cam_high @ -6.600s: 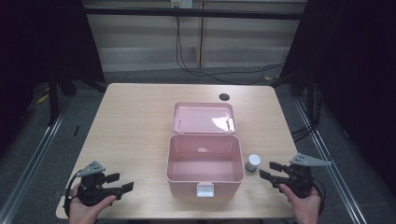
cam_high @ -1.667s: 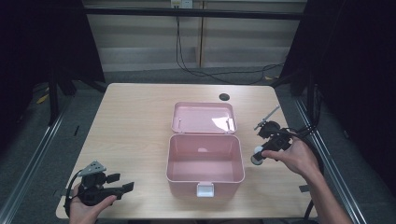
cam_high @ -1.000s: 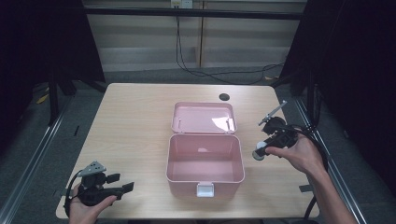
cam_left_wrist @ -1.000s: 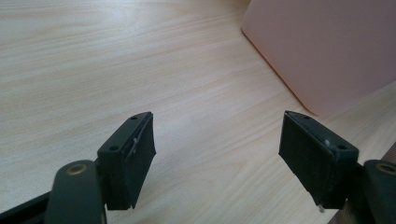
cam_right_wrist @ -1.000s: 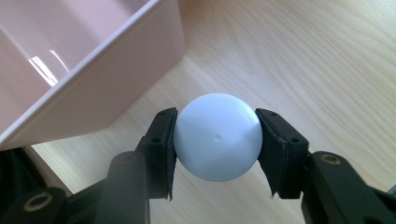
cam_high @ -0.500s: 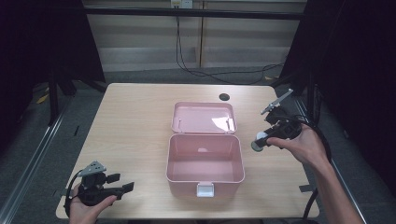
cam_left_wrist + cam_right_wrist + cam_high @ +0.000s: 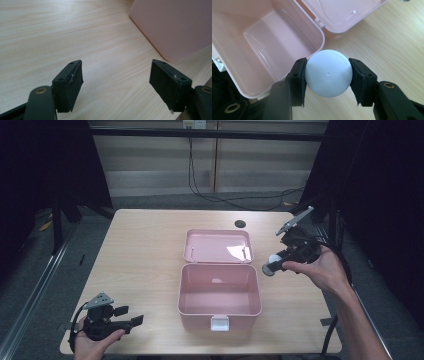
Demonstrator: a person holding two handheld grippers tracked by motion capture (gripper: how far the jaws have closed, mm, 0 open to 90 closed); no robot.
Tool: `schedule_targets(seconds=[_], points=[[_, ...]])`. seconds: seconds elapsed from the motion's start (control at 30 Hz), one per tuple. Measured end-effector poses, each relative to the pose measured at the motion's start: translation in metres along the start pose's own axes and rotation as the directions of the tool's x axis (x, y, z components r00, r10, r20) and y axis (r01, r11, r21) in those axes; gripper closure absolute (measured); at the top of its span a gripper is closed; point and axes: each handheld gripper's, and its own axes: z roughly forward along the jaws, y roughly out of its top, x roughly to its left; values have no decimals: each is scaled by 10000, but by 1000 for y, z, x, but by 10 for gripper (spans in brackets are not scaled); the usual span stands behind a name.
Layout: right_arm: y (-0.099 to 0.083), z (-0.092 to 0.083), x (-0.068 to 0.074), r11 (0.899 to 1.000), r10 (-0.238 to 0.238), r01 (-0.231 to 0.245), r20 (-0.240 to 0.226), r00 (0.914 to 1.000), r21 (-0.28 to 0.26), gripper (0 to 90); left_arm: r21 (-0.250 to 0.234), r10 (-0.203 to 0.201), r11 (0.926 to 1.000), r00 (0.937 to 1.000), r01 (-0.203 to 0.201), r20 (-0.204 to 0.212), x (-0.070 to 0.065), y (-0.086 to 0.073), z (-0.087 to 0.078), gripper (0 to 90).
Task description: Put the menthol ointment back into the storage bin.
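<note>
left gripper [image 7: 137, 320] sits low at the near left of the counter [image 7: 145, 250], fingers spread with nothing between. middle: open pink box [image 7: 219, 292], empty, lid flat behind. right gripper [image 7: 272, 265] has its fingers clamped on the round white jar [image 7: 328, 72], flat face toward its camera, axis along the fingers. it's been lifted off the counter, now beside the box's right rim.

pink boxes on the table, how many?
1. A single pink box sits mid-table, its hinged lid lying open flat behind it. The right gripper holds a white round object beside its right rim.
</note>
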Motion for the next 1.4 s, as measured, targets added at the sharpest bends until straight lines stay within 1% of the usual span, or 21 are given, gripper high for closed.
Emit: schedule_targets(seconds=[0.1, 0.23, 0.37, 0.43, 0.6, 0.63, 0.77, 0.8, 0.97, 1.0, 1.03, 1.1, 1.13, 1.17, 1.2, 1.27, 1.3, 1.33, 1.4], points=[[5, -2, 3, 9999, -116, 115, -31, 9999, -52, 512, -6, 7, 10000, 10000, -7, -2, 0, 0, 0, 266], [11, -4, 8, 9994, -309, 306, -184, 9994, -170, 512, -3, 10, 10000, 10000, -10, -7, 0, 0, 0, 266], [18, -2, 14, 9980, -624, 621, -312, 9976, -100, 512, 7, 3, 10000, 10000, -3, -26, 0, 0, 0, 266], [22, -1, 17, 9965, -827, 822, -472, 9955, -115, 513, 30, 48, 10000, 10000, -48, 15, 1, 0, -1, 266], [31, 5, 26, 9932, -1165, 1160, -631, 9912, -115, 512, 15, 45, 10000, 10000, -45, 0, 1, 0, -1, 266], [33, 6, 28, 9926, -1213, 1208, -672, 9903, -107, 512, -37, -10, 10000, 10000, 10, -10, 0, 0, -1, 266], [37, 9, 32, 9901, -1402, 1395, -768, 9871, -142, 513, -24, 28, 10000, 10000, -28, 4, 1, 0, -2, 266], [40, 11, 35, 9884, -1516, 1511, -858, 9847, -121, 512, -26, 25, 10000, 10000, -25, 20, 1, 0, -1, 266], [48, 17, 42, 9827, -1848, 1854, -1012, 9776, -36, 513, -44, 7, 10000, 10000, -7, 17, 0, 0, -1, 266], [50, 19, 44, 9791, -2022, 2036, -1079, 9734, 18, 513, -41, 6, 10000, 10000, -6, 2, 0, 0, -1, 266], [50, 19, 44, 9791, -2022, 2036, -1079, 9734, 18, 513, -41, 6, 10000, 10000, -6, 2, 0, 0, -1, 266], [54, 25, 49, 9738, -2233, 2268, -1194, 9674, 164, 513, -18, 7, 10000, 10000, -7, 10, 1, 0, -1, 265], [54, 25, 49, 9738, -2233, 2268, -1194, 9674, 164, 513, -18, 7, 10000, 10000, -7, 10, 1, 0, -1, 265], [57, 28, 52, 9716, -2290, 2346, -1253, 9653, 315, 513, -18, 11, 10000, 10000, -11, -1, 0, 0, -1, 266], [57, 28, 52, 9716, -2290, 2346, -1253, 9653, 315, 513, -18, 11, 10000, 10000, -11, -1, 0, 0, -1, 265], [60, 32, 54, 9675, -2443, 2508, -1348, 9603, 335, 513, -38, 6, 10000, 10000, -6, 8, 0, 0, -1, 266], [62, 33, 55, 9677, -2431, 2497, -1365, 9604, 336, 513, -15, 34, 10000, 10000, -34, 13, 1, 0, -1, 265], [63, 33, 55, 9643, -2553, 2624, -1373, 9571, 359, 512, -10, 17, 10000, 10000, -17, -5, 1, 0, -1, 265], [65, 35, 58, 9635, -2585, 2655, -1404, 9558, 337, 513, -45, 18, 10000, 10000, -18, 11, 1, 0, -1, 265]])
